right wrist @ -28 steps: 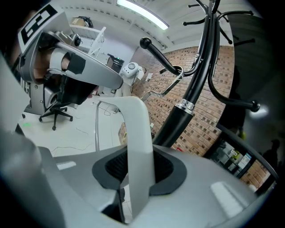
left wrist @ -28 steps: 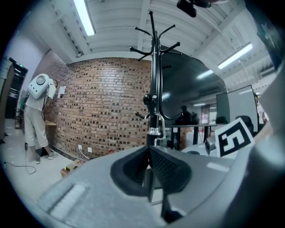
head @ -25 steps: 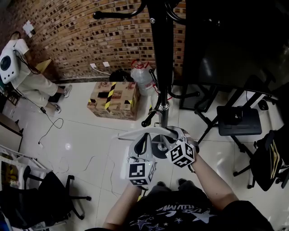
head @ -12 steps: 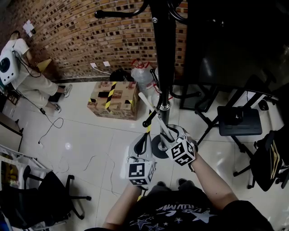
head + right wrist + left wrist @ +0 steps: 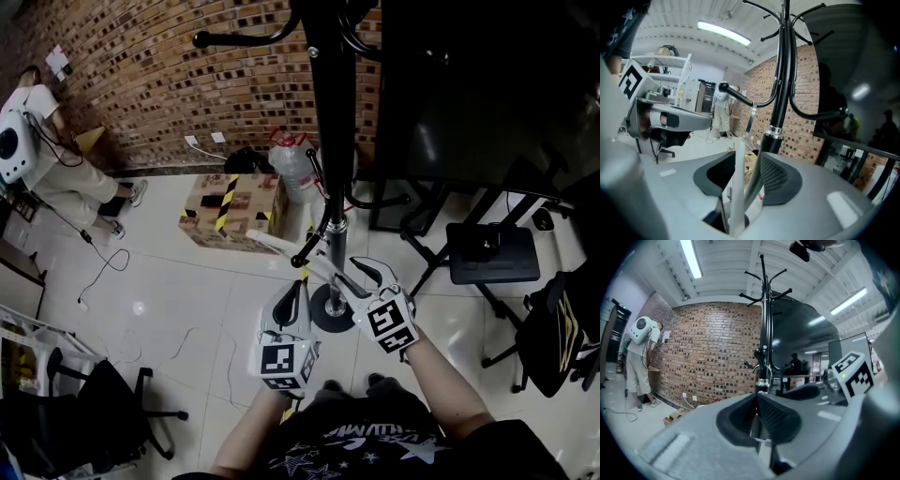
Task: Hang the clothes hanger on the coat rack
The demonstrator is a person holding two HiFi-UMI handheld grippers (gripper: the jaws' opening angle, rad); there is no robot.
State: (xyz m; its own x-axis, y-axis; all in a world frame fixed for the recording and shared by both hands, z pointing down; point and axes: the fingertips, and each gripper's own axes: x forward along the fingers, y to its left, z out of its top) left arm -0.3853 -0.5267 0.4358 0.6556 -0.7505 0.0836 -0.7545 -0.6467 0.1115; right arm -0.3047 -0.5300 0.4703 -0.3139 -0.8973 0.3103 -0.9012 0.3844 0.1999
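The right gripper (image 5: 747, 174) has just been opening its jaws. They stand wide, with the hanger (image 5: 737, 187) upright between them: its white bar sits just beside the left-hand pad and its grey bar leans by the right-hand pad, neither clamped. Past the jaw tips the hanger's metal hook (image 5: 751, 123) rises to a peg (image 5: 738, 96) of the rack (image 5: 780, 93); whether it rests on the peg cannot be told. The left gripper (image 5: 757, 398) has its jaws closed together on nothing, with the rack straight ahead of them and the right gripper off to their right
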